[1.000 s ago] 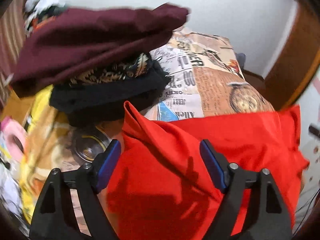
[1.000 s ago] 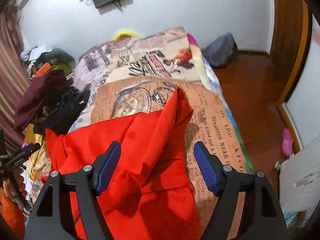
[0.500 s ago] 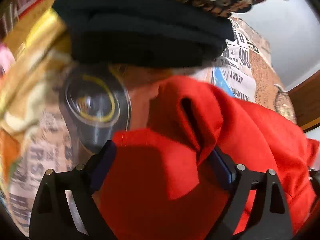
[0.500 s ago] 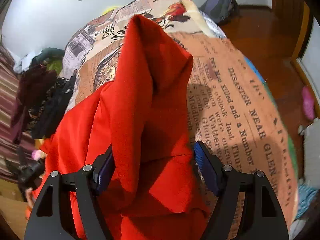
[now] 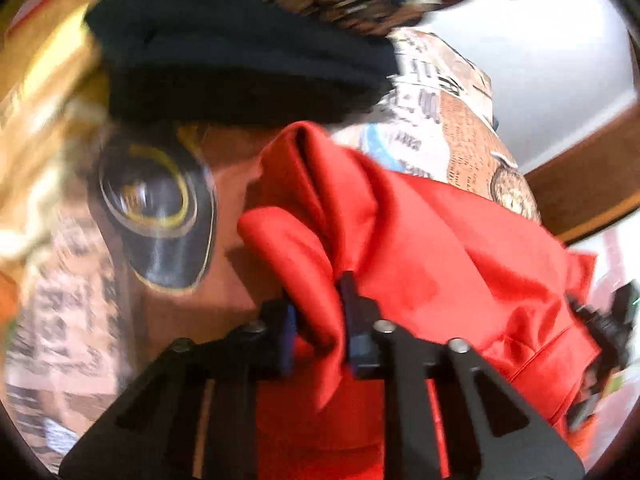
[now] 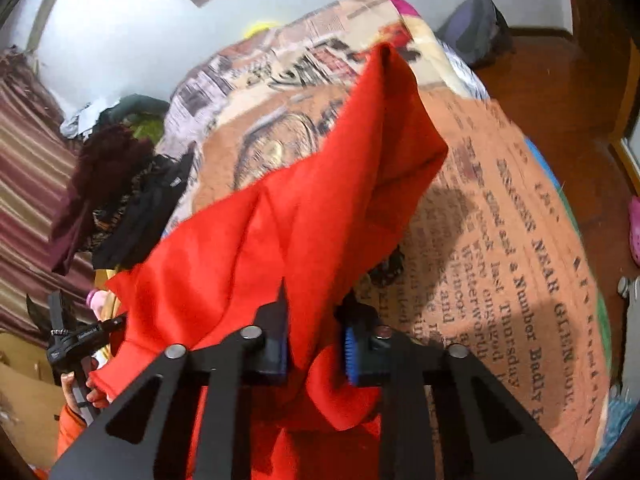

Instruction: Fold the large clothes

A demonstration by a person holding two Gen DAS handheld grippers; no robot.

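There is 1 big red cloth (image 6: 304, 208) and 2 grippers. The left gripper (image 5: 318, 332) has its 2 fingers squeezed tight on a bunched fold of the red cloth. The right gripper (image 6: 314, 340) has its 2 fingers squeezed tight on another part of the same cloth. The cloth hangs between them, just over the bed (image 6: 520, 264), and 1 corner of it sticks up in a point in the right wrist view.

Each gripper is black with blue pads (image 6: 349, 350) on the inside of the fingers.

Beside the red cloth sits 1 pile of other clothes (image 6: 120, 200). It has 1 dark red piece on top, 1 piece with a brown and black pattern in the middle, and 1 black piece (image 5: 240, 64) at the bottom. In the left wrist view the pile is close, and that view is blurry.

The bed has a cover printed like old newspapers, with big letters and pictures in brown, orange and cream. The red cloth is smooth and soft, with deep folds.

The room has a white wall (image 6: 140, 40), a brown wooden floor (image 6: 560, 80) and a striped curtain (image 6: 24, 152). 1 grey bag (image 6: 474, 28) lies on the floor by the wall. 1 pink thing (image 6: 634, 232) lies on the floor at the edge; I cannot tell what it is.
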